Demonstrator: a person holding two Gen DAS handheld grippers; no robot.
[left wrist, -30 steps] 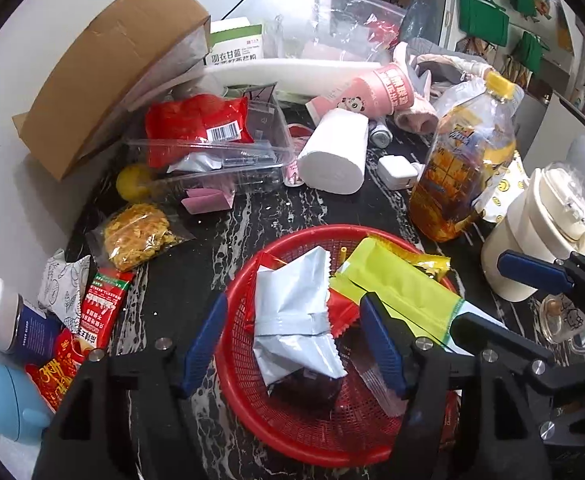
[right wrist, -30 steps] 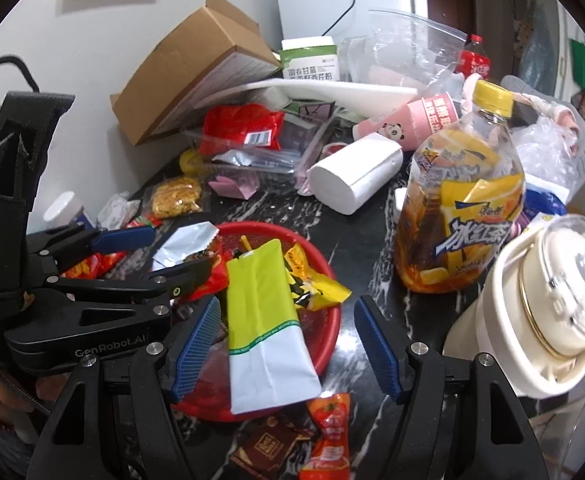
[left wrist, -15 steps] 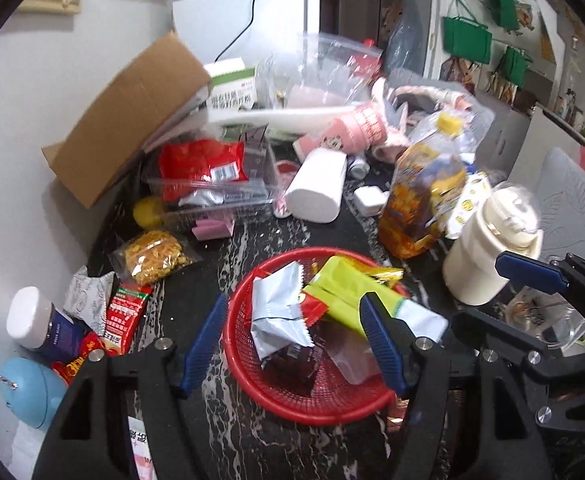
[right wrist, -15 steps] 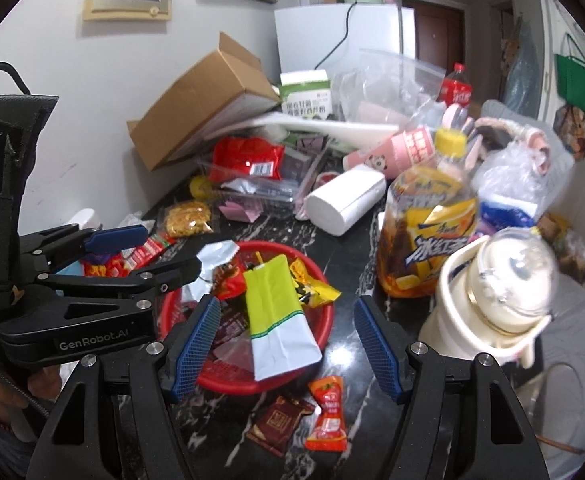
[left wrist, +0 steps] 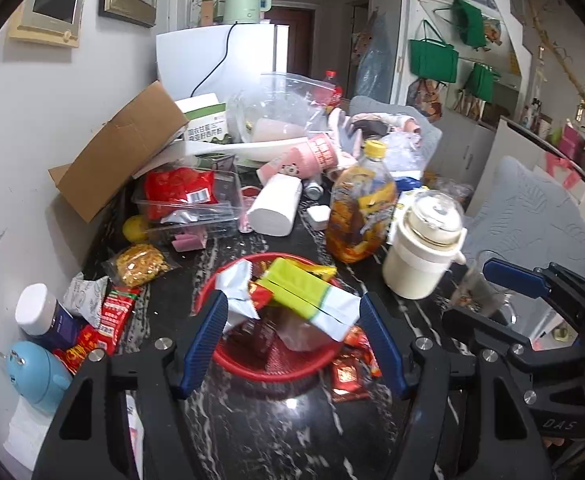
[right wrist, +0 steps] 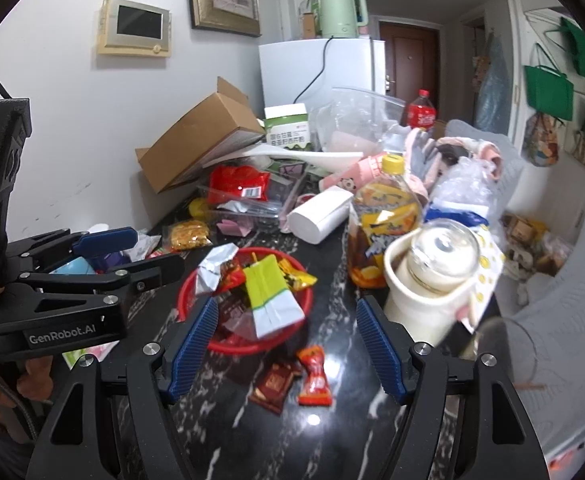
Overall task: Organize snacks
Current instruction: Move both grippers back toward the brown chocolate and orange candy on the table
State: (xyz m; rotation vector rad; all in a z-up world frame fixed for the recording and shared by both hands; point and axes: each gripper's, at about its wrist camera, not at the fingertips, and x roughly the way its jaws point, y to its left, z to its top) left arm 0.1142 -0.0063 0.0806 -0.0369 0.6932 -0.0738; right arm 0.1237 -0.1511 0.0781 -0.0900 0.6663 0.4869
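Black marble-patterned table (right wrist: 332, 264) carries a red mesh basket (right wrist: 188, 292) of snack packets, a yellow-green pouch (right wrist: 266, 280) on top. The left gripper (left wrist: 292, 334) and right gripper (right wrist: 286, 346) hover above, jaws spread and empty; the right's have just been opening.
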